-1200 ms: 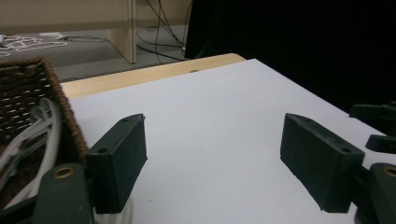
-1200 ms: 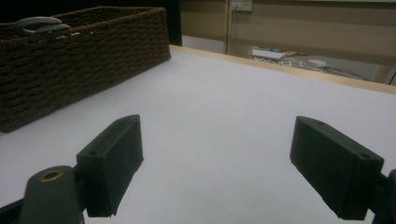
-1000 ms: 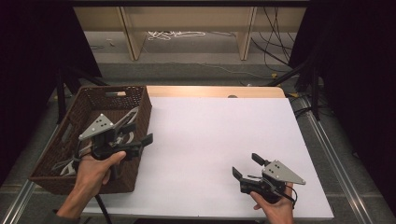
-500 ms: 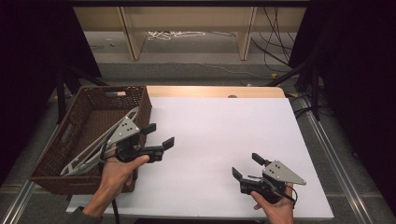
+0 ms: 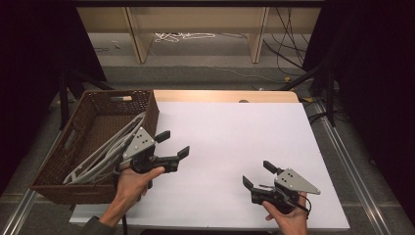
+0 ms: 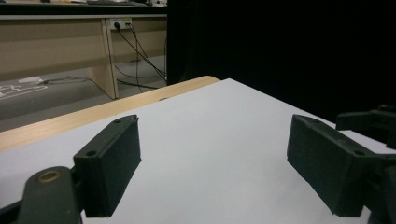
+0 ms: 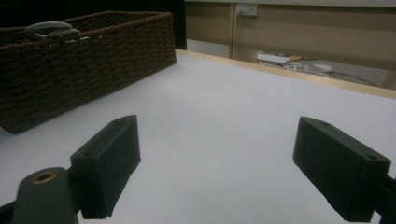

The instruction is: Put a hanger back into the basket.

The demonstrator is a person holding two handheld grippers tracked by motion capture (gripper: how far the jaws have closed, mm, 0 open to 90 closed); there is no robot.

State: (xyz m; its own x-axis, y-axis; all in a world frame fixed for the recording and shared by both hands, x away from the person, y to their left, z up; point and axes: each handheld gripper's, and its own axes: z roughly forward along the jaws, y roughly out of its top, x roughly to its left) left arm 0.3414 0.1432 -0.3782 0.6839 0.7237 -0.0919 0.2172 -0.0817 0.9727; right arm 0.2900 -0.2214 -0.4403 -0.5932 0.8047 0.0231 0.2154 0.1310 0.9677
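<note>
Partly hidden: grey hangers [image 5: 105, 154] behind left tongs [image 5: 172, 145].

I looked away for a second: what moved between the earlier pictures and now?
The left gripper swung out from over the basket to the right, and now hangs over the white table, jaws open and empty. The grey hangers stayed in the basket. The right gripper stayed put near the front edge, open, holding nothing.

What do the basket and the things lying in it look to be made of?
The basket looks like dark brown woven wicker or rattan, matt, with a plaited weave showing. The hangers in it seem smooth pale grey plastic, slightly glossy; coated metal is possible.
</note>
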